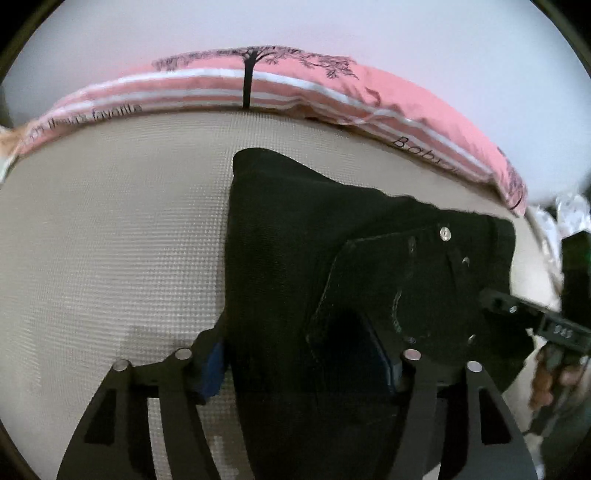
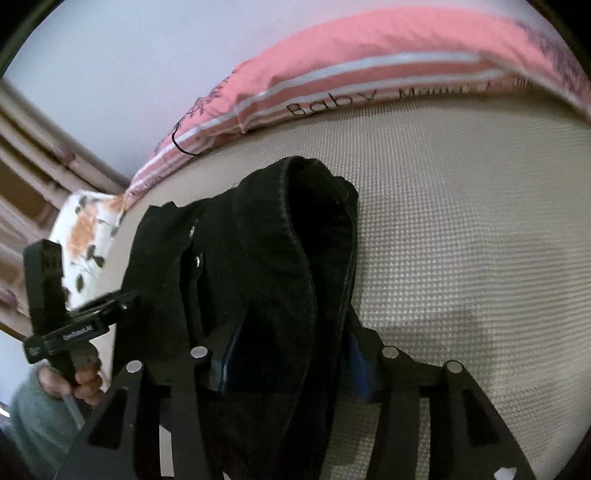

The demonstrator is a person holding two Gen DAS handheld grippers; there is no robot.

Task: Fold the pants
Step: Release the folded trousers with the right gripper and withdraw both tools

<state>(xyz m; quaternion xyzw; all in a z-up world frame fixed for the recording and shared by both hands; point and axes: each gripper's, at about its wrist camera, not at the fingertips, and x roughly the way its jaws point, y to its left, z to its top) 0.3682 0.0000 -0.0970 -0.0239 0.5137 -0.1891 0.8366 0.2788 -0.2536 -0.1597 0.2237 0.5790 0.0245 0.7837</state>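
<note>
Big bed with a pale beige bumpy woven cover (image 1: 110, 240) filling most of both views; plain white wall (image 1: 295, 26) behind it.

Long pink pillow with white stripes, black tree print and black letters (image 1: 303, 86) lying along the far edge of the bed, against the wall; seen again in the right wrist view (image 2: 369, 55); white pillow with orange and dark flower print (image 2: 88, 225) at the bed's left end in that view.

Black folded pants with small silver rivets and a back pocket (image 1: 332, 258) lying on the bed cover, near the pink pillow but apart from it; pocket side up in the left wrist view; in the right wrist view the same pants (image 2: 258, 258) bunched, with a thick stitched hem curling at the top.

Left gripper (image 1: 303, 365) pointing down at the pants; black fingers with blue pads (image 1: 212, 369) spread apart, pants cloth lying between them, pads not squeezing it.

Right gripper (image 2: 291, 365) also pointing down; fingers with blue pads (image 2: 360, 365) apart, dark cloth between them, no squeeze to be seen.

Other gripper showing at the edge of each view, held by a hand (image 2: 83, 380) with a grey-green sleeve (image 2: 37, 417); another hand (image 1: 554, 376) low on the right in the left wrist view.
</note>
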